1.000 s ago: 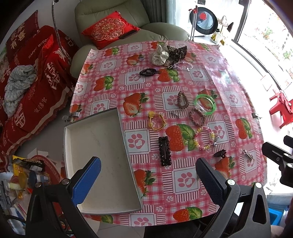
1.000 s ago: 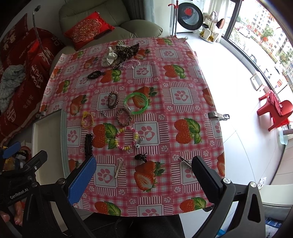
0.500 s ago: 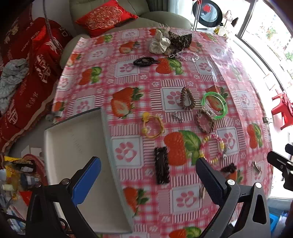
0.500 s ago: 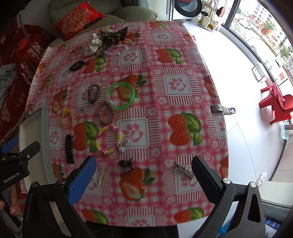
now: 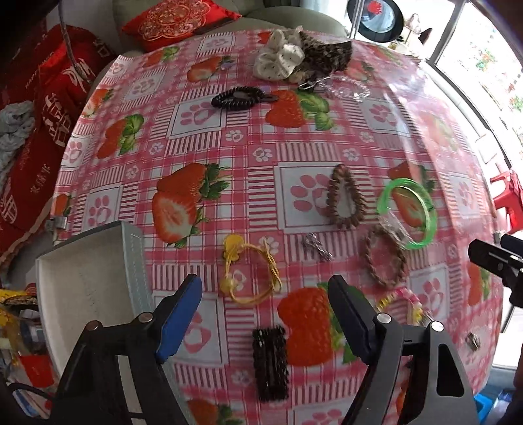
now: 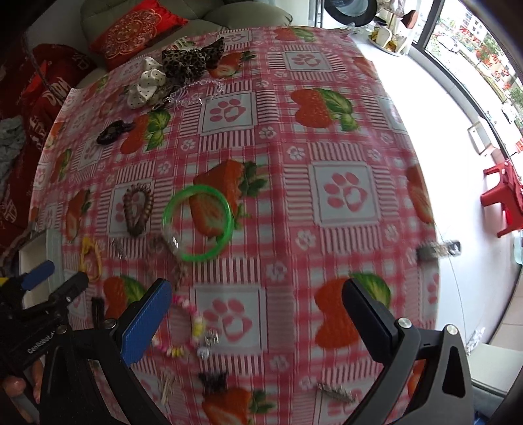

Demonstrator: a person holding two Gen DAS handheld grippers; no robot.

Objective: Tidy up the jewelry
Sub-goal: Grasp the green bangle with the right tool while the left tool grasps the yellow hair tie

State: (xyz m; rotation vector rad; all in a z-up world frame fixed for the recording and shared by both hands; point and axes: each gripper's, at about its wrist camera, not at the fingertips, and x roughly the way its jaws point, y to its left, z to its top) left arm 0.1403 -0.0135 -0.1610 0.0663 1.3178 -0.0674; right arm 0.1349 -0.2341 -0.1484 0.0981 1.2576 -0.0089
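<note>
Blur smears right view's lower table [image 6: 327,202] edge — clips there unreadable.

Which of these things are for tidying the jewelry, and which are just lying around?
For the job:
green bangle
yellow hair tie
brown bead bracelet
black hair clip
white tray

Just lying about:
red cushion
red plastic chair

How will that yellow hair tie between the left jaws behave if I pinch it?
The yellow hair tie lies as thin, slack loops flat on the tablecloth, so it will probably droop and fold rather than hold shape. It looks light. Lying so flat, it may slip under the pads unless pinched at the knotted charm end.
</note>
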